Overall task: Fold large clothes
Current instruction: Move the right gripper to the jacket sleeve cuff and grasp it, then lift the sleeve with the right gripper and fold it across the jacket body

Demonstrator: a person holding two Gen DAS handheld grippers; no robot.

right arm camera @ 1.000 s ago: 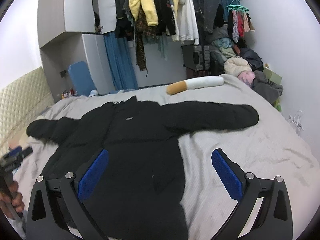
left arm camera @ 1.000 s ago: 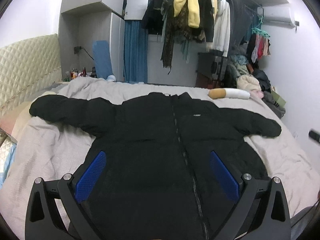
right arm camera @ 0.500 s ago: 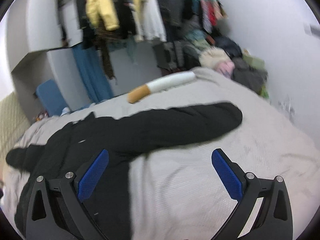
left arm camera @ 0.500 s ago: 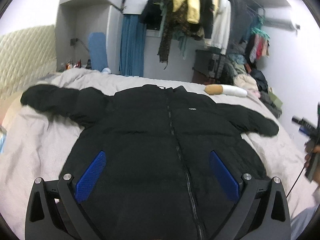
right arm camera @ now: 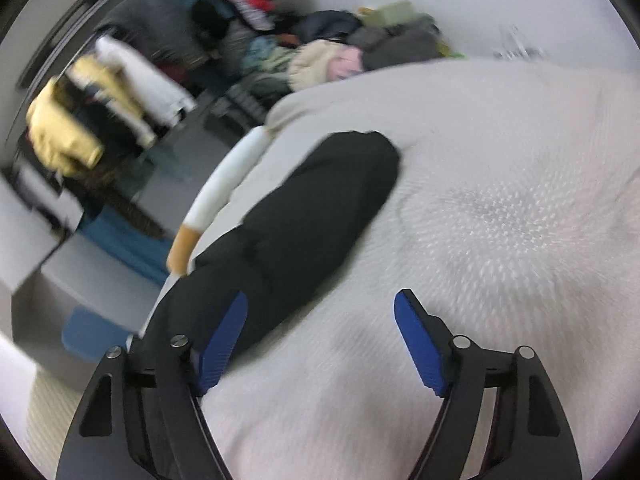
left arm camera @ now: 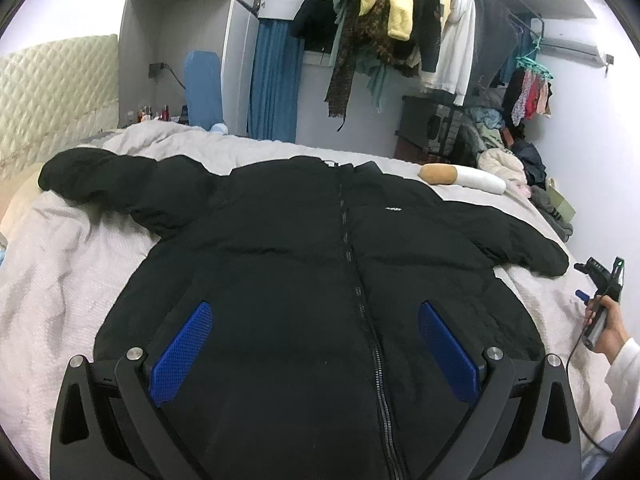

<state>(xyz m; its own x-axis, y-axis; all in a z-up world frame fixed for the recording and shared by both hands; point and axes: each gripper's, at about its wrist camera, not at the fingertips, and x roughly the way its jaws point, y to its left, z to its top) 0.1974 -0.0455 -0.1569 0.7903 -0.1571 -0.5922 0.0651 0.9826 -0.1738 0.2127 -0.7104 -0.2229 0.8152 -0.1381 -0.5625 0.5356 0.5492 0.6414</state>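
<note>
A large black puffer jacket (left arm camera: 320,264) lies flat and zipped on the bed, both sleeves spread out. My left gripper (left arm camera: 314,344) is open and empty, held above the jacket's lower front. My right gripper (right arm camera: 320,336) is open and empty, tilted, low over the bedcover beside the jacket's right sleeve (right arm camera: 304,216). The sleeve's cuff lies ahead of the left finger. The right gripper also shows in the left wrist view (left arm camera: 600,292), held in a hand at the bed's right edge.
The grey-white bedcover (right arm camera: 500,220) spreads around the jacket. A cigarette-shaped pillow (left arm camera: 460,176) lies past the right sleeve. A rack of hanging clothes (left arm camera: 400,32) and a clothes pile (left arm camera: 512,160) stand behind the bed. A padded headboard (left arm camera: 52,88) is at the left.
My right gripper has swung right and rolled, dropping towards the right sleeve. My left gripper has barely shifted over the jacket's front. Both stay open.
</note>
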